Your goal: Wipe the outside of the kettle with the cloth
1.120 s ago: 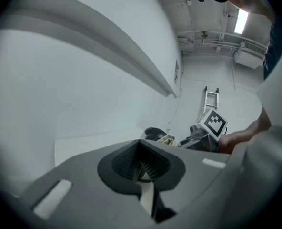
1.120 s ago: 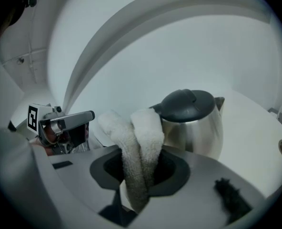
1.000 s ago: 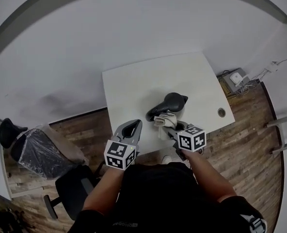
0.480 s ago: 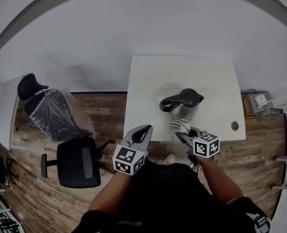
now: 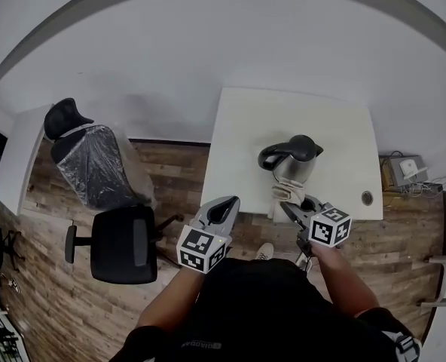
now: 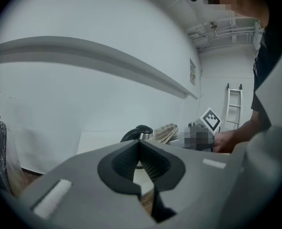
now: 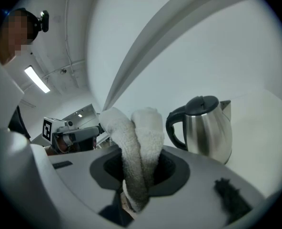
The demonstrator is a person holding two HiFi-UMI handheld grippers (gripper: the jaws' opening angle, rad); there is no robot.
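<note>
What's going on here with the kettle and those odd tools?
A person holds a hand-held gripper in each hand. The right hand-held gripper is shut on a white cloth, held beside the steel kettle on the white table, seemingly not touching it. The left hand-held gripper is shut and empty.

The right claw (image 5: 292, 206) is pulling the cloth (image 5: 282, 193) down off the side of the kettle (image 5: 293, 164), toward the near edge of the bench (image 5: 245, 127). The head view is turning, so the black office chair (image 5: 121, 243) and the plastic-wrapped chair (image 5: 91, 164) are coming fully into sight at the left.
</note>
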